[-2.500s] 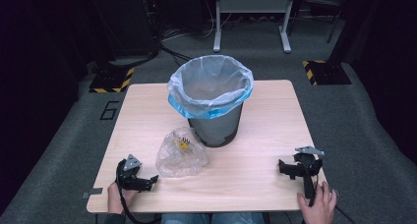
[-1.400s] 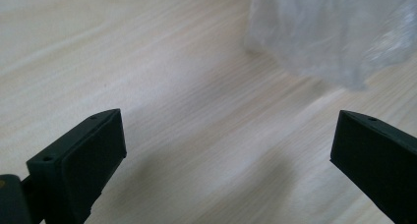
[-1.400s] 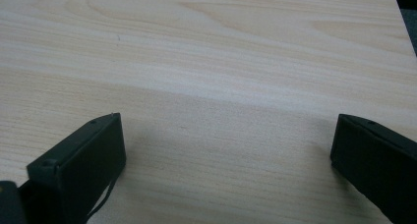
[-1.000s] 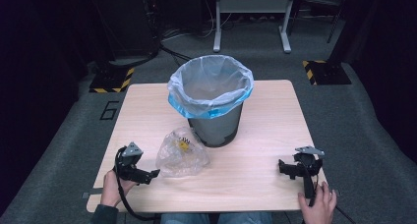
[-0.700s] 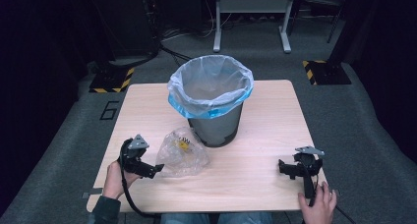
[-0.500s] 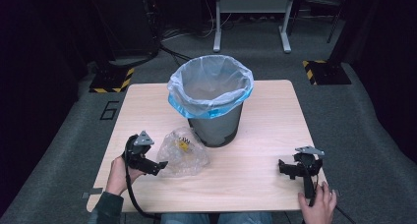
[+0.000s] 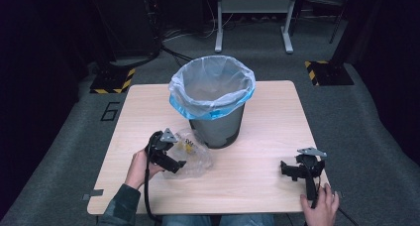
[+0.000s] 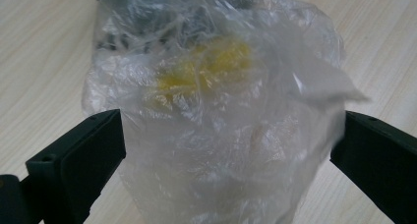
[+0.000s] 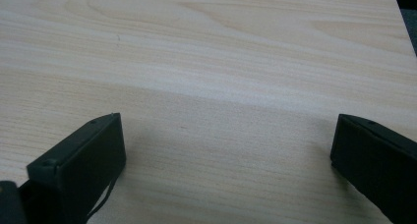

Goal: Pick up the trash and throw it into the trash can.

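- We see a pale wood-grain table [image 7: 267,132] from above, with a dark grey round bin [image 7: 218,129] standing near its middle; a translucent blue-tinted plastic liner [image 7: 210,89] is folded over the bin's rim.
- Just beside the bin's foot, on the side nearer the person, lies a crumpled clear plastic bag with something yellow inside [image 7: 190,156]. It rests on the table top and appears to touch the bin's base, though we cannot be sure of contact.
- The left gripper [image 7: 171,159], black with a grey three-cornered plate on top, is held in the person's left hand [image 7: 138,166] and sits right at the bag's near-left edge, pointed into it.
- In the left gripper view the bag [image 8: 216,116] stands between the two black jaws, which are spread wide, one at each side of it. The left jaw sits at the plastic's edge; the right one stands at the fringe of a loose flap. We judge the gripper released, not yet pressing on the bag.
- The yellow contents [image 8: 206,71] show blurred through the plastic; we cannot tell what they are.
- The right gripper [image 7: 299,171] rests low over the table's near-right corner, well apart from the bag and bin, held by the person's right hand [image 7: 322,206].
- In the right gripper view its jaws are wide apart with bare wood [image 9: 221,86] between them.
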Demonstrator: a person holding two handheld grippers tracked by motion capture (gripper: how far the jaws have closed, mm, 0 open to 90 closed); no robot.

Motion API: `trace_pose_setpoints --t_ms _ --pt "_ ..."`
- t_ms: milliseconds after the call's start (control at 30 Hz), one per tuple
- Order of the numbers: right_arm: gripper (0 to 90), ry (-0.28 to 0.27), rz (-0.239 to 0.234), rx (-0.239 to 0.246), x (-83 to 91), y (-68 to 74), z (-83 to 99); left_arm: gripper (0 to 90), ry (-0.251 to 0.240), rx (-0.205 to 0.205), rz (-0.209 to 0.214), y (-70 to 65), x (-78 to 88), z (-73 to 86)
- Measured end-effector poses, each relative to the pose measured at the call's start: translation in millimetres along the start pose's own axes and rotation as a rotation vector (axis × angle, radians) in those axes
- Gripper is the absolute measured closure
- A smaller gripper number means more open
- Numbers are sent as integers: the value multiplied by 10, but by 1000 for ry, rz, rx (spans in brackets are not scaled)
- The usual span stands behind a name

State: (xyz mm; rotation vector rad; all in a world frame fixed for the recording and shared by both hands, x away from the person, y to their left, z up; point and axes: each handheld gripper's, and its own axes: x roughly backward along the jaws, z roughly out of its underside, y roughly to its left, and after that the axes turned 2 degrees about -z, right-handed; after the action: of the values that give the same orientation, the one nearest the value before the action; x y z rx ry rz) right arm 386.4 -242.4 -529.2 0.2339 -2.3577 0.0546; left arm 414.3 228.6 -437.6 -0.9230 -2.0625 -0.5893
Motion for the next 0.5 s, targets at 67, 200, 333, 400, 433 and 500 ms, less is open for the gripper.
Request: trace_pose_setpoints --t_ms 67,200,333,400,433,500 --pt "0 0 1 1 0 -1 0 0 18 -5 1 -30 -65 -20" --pt "0 0 1 1 0 -1 0 0 59 -16 -15 -104 -229 -40" --pt "0 0 2 0 -1 0 0 0 77 -13 -34 -149 -410 -39" --pt "0 0 1 1 0 -1 0 0 69 6 -29 -155 -522 -45" --pt "0 0 1 1 0 -1 0 0 69 6 -29 -155 -522 -45" --pt "0 0 3 0 -1 0 0 0 64 11 -34 -166 -586 -50"
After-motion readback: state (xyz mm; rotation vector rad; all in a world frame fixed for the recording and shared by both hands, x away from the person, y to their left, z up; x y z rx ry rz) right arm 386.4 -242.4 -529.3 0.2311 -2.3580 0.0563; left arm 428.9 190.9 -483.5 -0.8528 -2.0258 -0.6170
